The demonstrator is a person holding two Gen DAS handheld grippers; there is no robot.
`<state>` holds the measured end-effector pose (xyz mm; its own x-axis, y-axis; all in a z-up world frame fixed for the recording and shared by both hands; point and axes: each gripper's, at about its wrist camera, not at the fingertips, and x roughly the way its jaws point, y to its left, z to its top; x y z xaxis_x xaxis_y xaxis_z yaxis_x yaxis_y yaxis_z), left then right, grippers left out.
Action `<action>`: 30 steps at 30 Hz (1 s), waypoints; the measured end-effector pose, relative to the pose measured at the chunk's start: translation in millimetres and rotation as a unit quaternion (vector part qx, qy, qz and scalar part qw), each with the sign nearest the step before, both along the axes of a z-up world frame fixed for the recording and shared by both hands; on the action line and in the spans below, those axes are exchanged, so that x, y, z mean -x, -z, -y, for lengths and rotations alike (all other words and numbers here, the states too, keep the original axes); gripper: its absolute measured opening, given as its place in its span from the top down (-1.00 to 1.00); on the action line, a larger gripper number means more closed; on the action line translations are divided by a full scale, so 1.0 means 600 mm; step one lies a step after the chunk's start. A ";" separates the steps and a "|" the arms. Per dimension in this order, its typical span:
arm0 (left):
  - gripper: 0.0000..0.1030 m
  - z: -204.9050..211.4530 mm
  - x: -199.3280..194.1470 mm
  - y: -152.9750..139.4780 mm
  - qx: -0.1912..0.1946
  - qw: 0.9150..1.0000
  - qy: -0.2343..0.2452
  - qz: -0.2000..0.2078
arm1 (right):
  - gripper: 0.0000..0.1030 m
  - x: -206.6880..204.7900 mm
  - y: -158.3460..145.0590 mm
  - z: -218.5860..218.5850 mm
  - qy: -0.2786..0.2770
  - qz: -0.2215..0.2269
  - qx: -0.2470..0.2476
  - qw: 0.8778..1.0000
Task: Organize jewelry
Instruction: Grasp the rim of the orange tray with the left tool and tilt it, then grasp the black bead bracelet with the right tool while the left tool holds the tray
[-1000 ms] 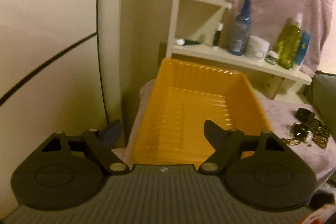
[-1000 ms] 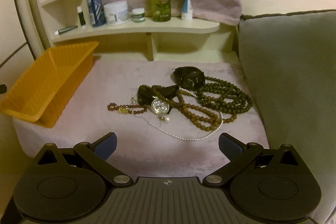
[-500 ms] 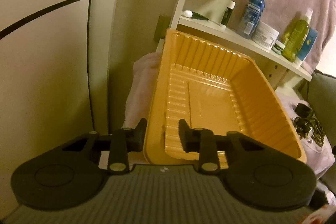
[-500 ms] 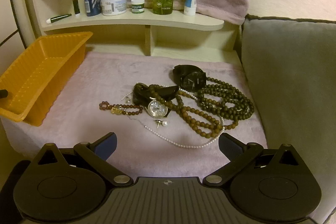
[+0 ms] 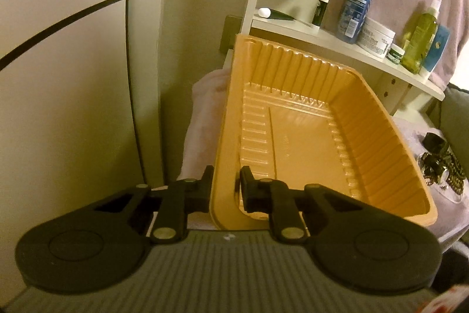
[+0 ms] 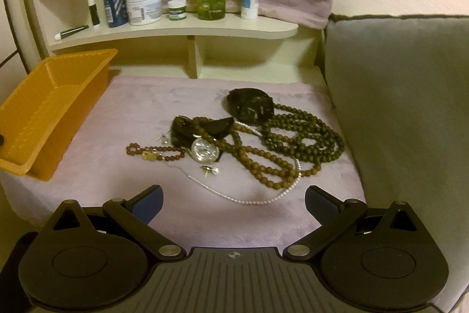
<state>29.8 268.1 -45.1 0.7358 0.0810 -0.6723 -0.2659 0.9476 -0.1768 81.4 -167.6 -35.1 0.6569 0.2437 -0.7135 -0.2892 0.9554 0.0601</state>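
The left gripper point(image 5: 225, 187) has just been closing, and its two fingers now pinch the near corner wall of the orange tray point(image 5: 293, 119), one finger outside the rim and one inside, so the tray is held at that corner. The right gripper point(image 6: 233, 201) stands wide apart with nothing between its fingers, hovering above the near edge of the pale lilac cloth point(image 6: 123, 119). The jewelry lies in a loose heap in the middle of that cloth, to the right of the tray and well apart from it: a black watch point(image 6: 250, 104) at the back, a second watch with a silver face point(image 6: 204, 149) and dark strap nearer the front, a short string of brown beads point(image 6: 155, 152) on the left, a long brown bead necklace point(image 6: 258, 166), a darker bead necklace point(image 6: 304, 137) coiled on the right, a thin pearl chain point(image 6: 263, 200) curving along the front, and what look like two small earrings point(image 6: 210, 170), one near the silver watch and another too small to be sure of. The tray is empty, so I judge that sorting has not begun and the step in hand is steadying or drawing the tray closer. The next move calls for the free gripper to come down on one piece, probably the nearest chain or earring, closing finely since these are thin and tangled together.
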 end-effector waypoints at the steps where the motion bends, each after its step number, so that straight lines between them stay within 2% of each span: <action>1: 0.69 -0.002 -0.002 0.002 0.010 1.000 0.000 -0.002 | -0.99 0.000 0.001 0.003 0.003 0.000 -0.002 1.000; 3: 0.68 -0.004 -0.004 0.006 0.018 1.000 -0.005 -0.007 | -0.99 0.002 0.001 0.008 0.004 -0.001 -0.006 1.000; 7: 0.68 0.006 -0.001 0.000 0.004 1.000 -0.010 -0.004 | -0.99 0.005 0.000 0.015 0.005 0.001 -0.010 1.000; 12: 0.68 0.002 -0.004 0.007 0.033 0.999 -0.010 -0.013 | -0.99 0.005 0.000 0.025 0.012 0.003 -0.017 1.000; 16: 0.67 0.010 -0.006 0.004 0.020 1.000 -0.002 -0.016 | -0.99 0.010 -0.002 0.031 0.015 0.006 -0.018 1.000; 18: 0.82 0.020 -0.009 0.000 -0.006 1.000 0.005 -0.017 | -0.99 0.010 -0.001 0.036 0.020 0.005 -0.019 1.000; 19: 0.82 0.028 -0.008 -0.005 -0.025 1.000 0.009 -0.017 | -0.99 0.010 0.000 0.039 0.023 0.005 -0.019 1.000; 22: 0.83 0.044 -0.010 -0.017 -0.053 0.998 0.012 -0.018 | -0.99 0.008 0.003 0.045 0.027 0.006 -0.019 0.999; 24: 0.91 0.057 -0.010 -0.027 -0.078 0.997 0.019 -0.017 | -0.99 0.004 0.007 0.048 0.030 0.008 -0.020 0.999; 30: 0.93 0.090 -0.012 -0.049 -0.135 0.990 0.027 -0.020 | -0.99 -0.008 0.024 0.050 0.028 0.024 -0.022 0.999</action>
<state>37.2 213.8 -15.8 0.7179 0.2231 -0.6594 -0.2145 0.9721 0.0953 86.3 -197.8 -49.4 0.7036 0.2359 -0.6703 -0.2387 0.9669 0.0898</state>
